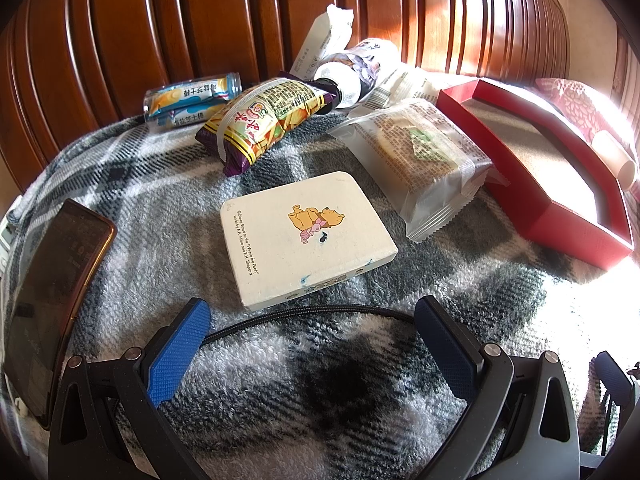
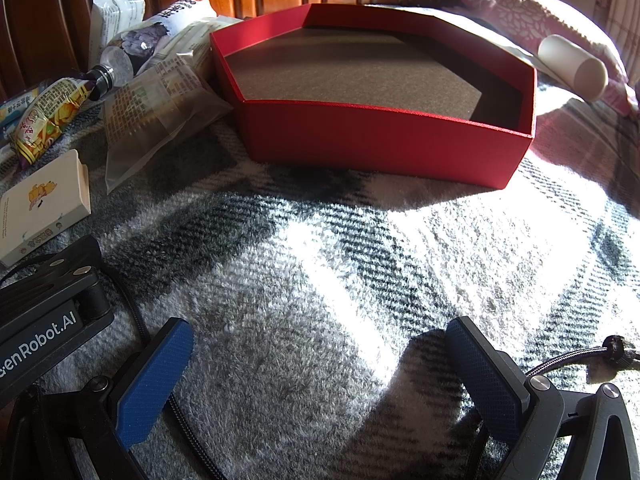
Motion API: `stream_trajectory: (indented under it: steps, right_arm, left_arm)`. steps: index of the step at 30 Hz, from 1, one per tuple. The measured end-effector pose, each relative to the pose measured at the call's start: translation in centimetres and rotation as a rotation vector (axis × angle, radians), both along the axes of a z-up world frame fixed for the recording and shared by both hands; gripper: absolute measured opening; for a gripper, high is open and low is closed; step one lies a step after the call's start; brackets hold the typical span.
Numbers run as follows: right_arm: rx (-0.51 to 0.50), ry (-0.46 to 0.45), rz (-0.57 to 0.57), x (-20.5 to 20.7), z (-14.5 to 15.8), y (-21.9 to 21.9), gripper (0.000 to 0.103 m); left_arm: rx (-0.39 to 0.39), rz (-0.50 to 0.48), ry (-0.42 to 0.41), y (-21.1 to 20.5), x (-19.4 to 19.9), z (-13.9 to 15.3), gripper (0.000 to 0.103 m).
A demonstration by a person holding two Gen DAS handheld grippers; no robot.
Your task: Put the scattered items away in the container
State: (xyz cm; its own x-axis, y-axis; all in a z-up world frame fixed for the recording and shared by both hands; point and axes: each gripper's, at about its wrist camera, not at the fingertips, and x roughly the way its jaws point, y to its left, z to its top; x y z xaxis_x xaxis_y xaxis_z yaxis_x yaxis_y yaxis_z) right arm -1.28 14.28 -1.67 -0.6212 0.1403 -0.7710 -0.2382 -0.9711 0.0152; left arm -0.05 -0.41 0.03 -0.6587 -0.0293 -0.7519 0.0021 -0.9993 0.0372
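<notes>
A red hexagonal box (image 2: 380, 144) lies empty on a plaid blanket; it also shows in the left wrist view (image 1: 560, 220). A white Winnie the Pooh box (image 1: 304, 236) lies just ahead of my open, empty left gripper (image 1: 314, 320). Beyond it are a clear-wrapped pastry (image 1: 424, 160), a purple and yellow snack bag (image 1: 264, 120), a blue and yellow packet (image 1: 188, 100), a small bottle (image 1: 356, 72) and white packets (image 1: 324, 40). My right gripper (image 2: 320, 340) is open and empty over bare blanket in front of the red box.
A dark phone (image 1: 52, 292) lies at the left. A wooden slatted headboard (image 1: 200, 20) stands behind the items. A pink pillow (image 2: 532, 20) and a white tube (image 2: 572, 66) lie behind the red box. A black cable (image 1: 304, 314) runs between my left fingers.
</notes>
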Motion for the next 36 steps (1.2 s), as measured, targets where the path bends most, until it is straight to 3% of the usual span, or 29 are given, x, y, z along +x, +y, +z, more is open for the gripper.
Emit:
stream_trajectory:
  steps: [10,36]
  right_arm:
    - [-0.035,0.002,0.002,0.02,0.04,0.56,0.103]
    - [-0.014,0.007,0.002,0.58,0.7,0.18,0.103]
  left_arm:
    - [-0.008,0.003,0.008,0.01,-0.05,0.01,0.103]
    - [-0.012,0.022,0.009,0.11,-0.22,-0.11,0.103]
